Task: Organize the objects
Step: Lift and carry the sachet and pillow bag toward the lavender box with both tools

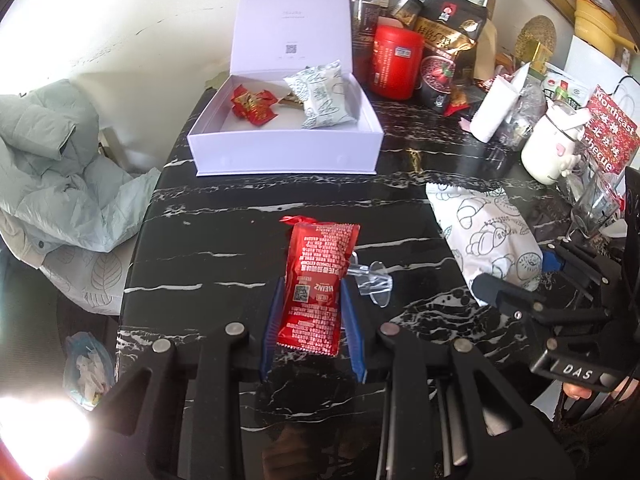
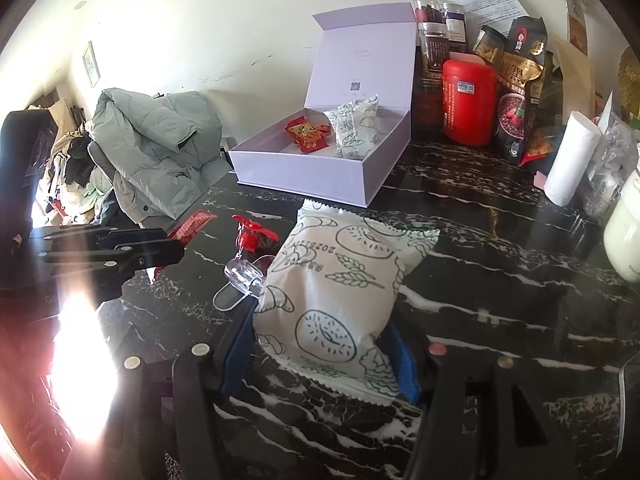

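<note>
left gripper (image 1: 312, 312) pinching red heinz sachet (image 1: 316, 288), right gripper (image 2: 324, 344) clamping pastry-print packet (image 2: 332, 304)

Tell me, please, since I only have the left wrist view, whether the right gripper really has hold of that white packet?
Observer: Yes. The right gripper has a blue finger pressed on each side of the white pastry packet.
Operator: Can you see my left gripper from that side?
Observer: Yes. The left gripper shows side-on at the left edge, with the red Heinz packet poking out past its tips.
Operator: Is there anything beyond the green jacket?
Observer: A heap of clothes lies further left.
</note>
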Tool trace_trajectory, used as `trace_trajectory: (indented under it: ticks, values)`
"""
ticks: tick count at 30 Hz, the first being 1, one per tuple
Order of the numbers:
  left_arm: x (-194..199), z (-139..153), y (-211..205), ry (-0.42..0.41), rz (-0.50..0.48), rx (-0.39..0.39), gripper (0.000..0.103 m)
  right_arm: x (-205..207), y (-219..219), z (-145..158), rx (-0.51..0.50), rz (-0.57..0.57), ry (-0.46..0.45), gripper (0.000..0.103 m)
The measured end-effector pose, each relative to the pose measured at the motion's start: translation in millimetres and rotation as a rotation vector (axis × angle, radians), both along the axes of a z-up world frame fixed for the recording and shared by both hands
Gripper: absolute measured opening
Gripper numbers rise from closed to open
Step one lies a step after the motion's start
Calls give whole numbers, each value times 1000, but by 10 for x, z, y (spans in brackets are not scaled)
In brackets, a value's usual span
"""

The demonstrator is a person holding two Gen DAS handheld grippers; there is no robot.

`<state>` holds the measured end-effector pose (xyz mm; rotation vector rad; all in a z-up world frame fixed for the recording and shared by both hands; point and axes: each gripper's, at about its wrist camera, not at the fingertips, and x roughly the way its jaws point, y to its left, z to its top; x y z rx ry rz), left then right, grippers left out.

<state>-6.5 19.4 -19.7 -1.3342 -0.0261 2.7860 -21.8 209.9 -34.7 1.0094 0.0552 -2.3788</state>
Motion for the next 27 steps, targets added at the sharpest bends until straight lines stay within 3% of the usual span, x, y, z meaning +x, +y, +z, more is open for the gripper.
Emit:
trace_trajectory:
  ticks: [20, 27]
  values:
    - [-397, 199, 247, 8, -112, 0, 27, -295, 31, 224, -39, 49, -12, 61]
    - [-616, 290, 233, 18, -133, 10, 27, -470, -84, 402, -24, 95, 29, 61]
